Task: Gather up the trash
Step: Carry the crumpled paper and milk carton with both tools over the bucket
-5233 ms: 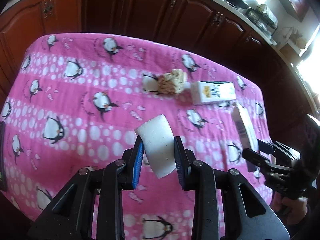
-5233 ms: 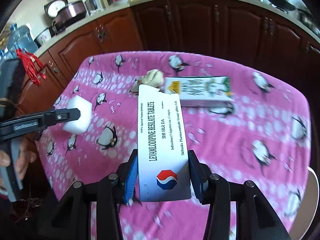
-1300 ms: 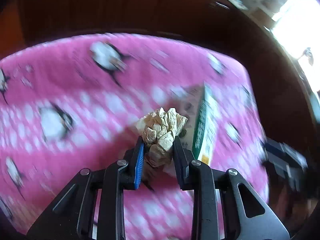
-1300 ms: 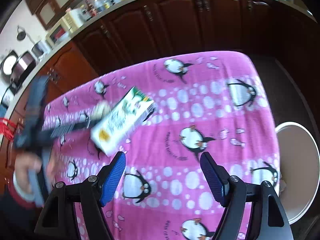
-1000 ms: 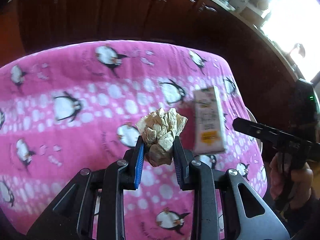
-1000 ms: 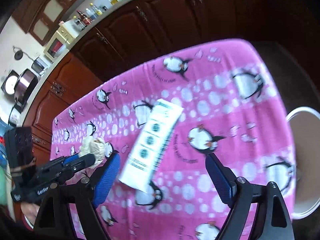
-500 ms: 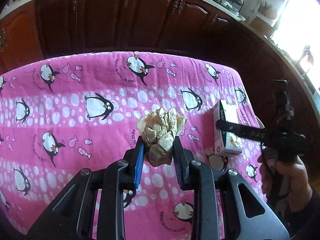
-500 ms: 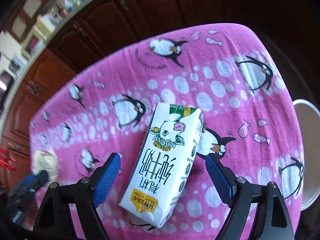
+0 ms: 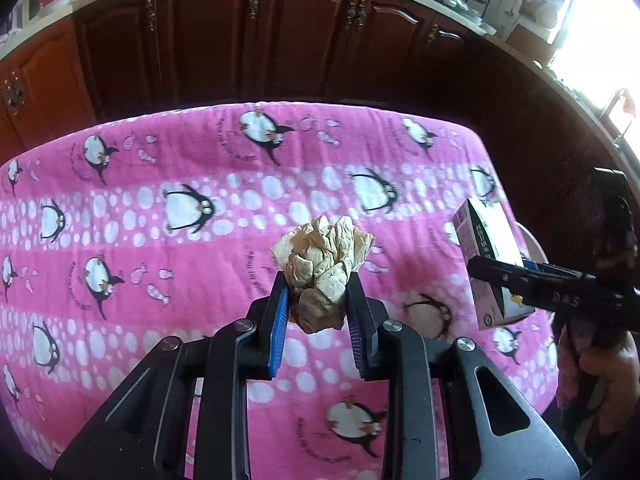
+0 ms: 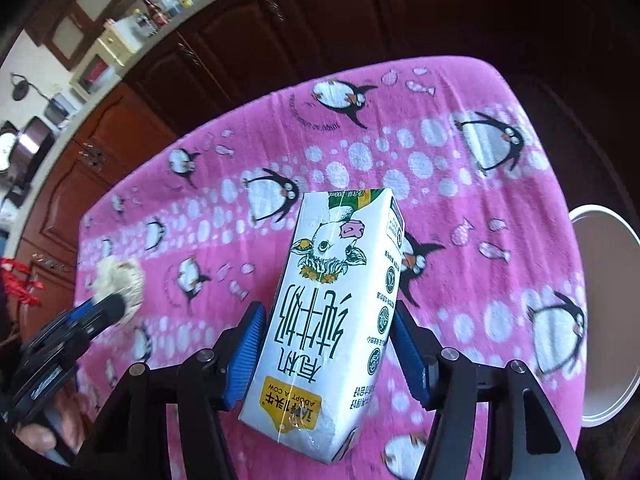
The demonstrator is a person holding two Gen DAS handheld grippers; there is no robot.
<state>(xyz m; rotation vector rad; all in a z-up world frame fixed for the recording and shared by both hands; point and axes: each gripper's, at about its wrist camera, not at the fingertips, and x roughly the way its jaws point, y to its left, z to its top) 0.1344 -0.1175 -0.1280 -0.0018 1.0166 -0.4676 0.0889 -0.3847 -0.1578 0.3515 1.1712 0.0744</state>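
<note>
My left gripper (image 9: 318,300) is shut on a crumpled beige paper ball (image 9: 324,260) and holds it above the pink penguin tablecloth (image 9: 200,184). My right gripper (image 10: 328,332) is shut on a white milk carton (image 10: 332,312) with a cow picture and lifts it off the cloth at the table's right side. The carton (image 9: 486,252) and the right gripper (image 9: 520,280) also show at the right of the left wrist view. The paper ball (image 10: 120,278) and the left gripper (image 10: 100,312) show at the left of the right wrist view.
A white round bin (image 10: 600,312) stands beside the table's right edge; its rim (image 9: 534,244) peeks out behind the carton. Dark wooden cabinets (image 9: 256,40) run behind the table under a cluttered counter (image 10: 132,32).
My right gripper has closed on the milk carton and raised it off the cloth. My left gripper keeps the paper ball and has pulled back a little.
</note>
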